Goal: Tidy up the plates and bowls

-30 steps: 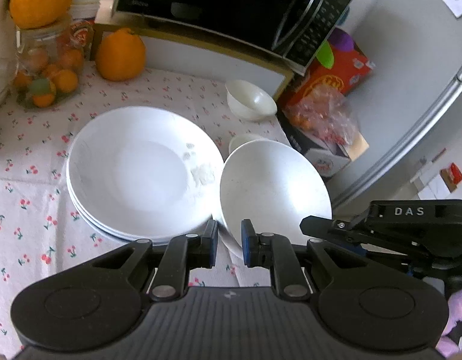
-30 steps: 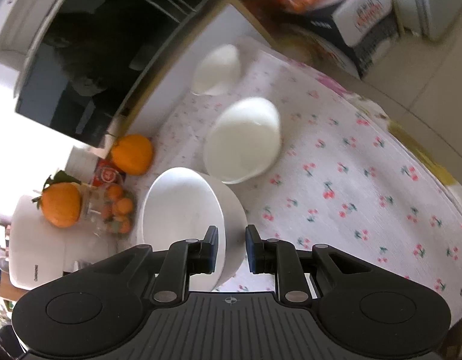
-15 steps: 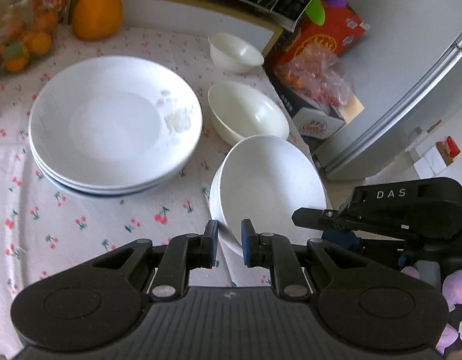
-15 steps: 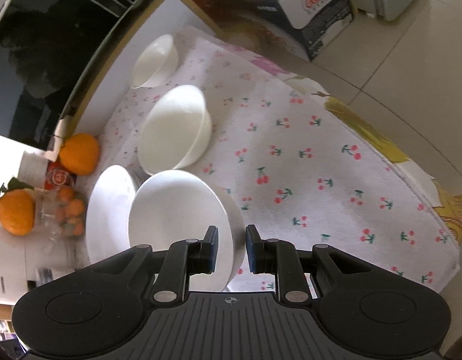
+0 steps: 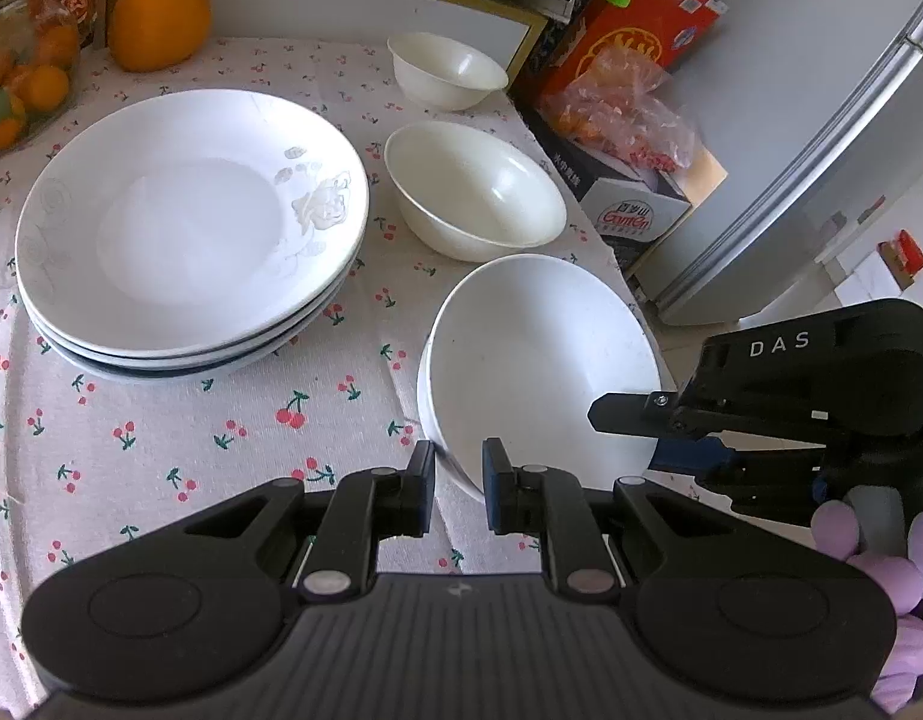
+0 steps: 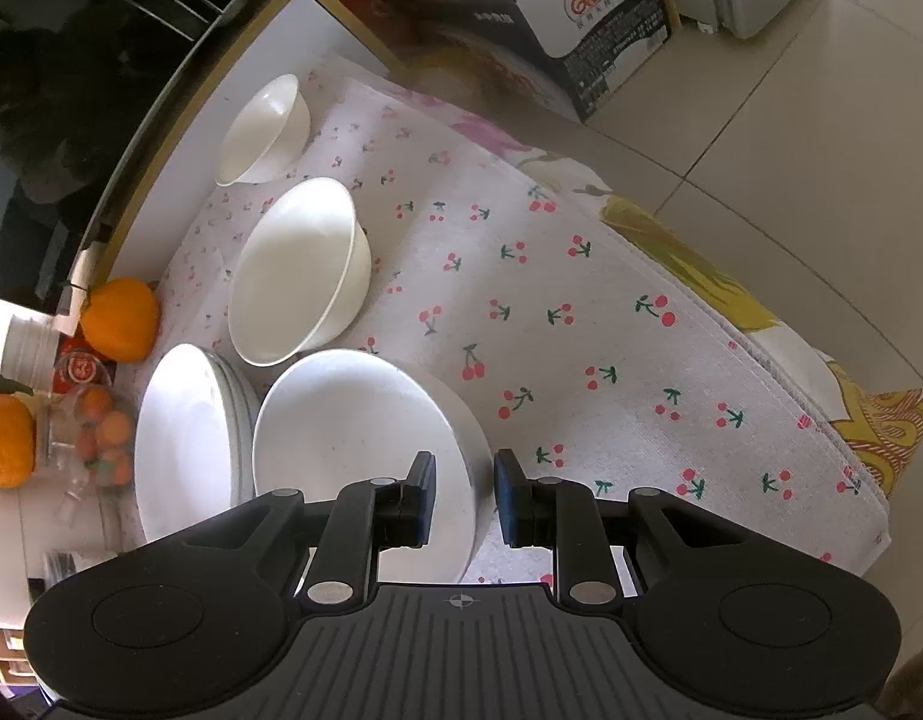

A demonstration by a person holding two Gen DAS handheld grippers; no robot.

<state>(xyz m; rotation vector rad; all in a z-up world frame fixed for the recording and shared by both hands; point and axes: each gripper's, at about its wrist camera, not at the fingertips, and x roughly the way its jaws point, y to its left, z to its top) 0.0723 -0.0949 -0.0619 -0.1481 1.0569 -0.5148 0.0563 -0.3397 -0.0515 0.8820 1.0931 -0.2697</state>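
I grip a pair of nested white deep plates [image 5: 539,360] from two sides, low over the cherry-print cloth [image 5: 161,432] by the table's right edge. My left gripper [image 5: 457,480] is shut on their near rim. My right gripper [image 5: 659,432] pinches the right rim, which shows between its fingers in the right wrist view [image 6: 464,492]. There the nested plates [image 6: 353,438] fill the lower left. Whether they touch the cloth I cannot tell. A stack of larger white plates [image 5: 185,228] sits to the left. Behind stand a medium white bowl [image 5: 473,192] and a small white bowl [image 5: 443,69].
An orange [image 5: 158,18] and a jar of small fruit [image 5: 23,84] stand at the back left. A microwave [image 6: 101,30] closes the back. A carton with a bag on it [image 5: 629,90] and a fridge [image 5: 821,120] flank the right edge. A purple-gloved hand [image 5: 881,570] holds the right gripper.
Both grippers came down and toward the table's near right with the nested plates. The medium bowl, earlier mostly hidden behind them, now shows in full. The plate stack has not moved.
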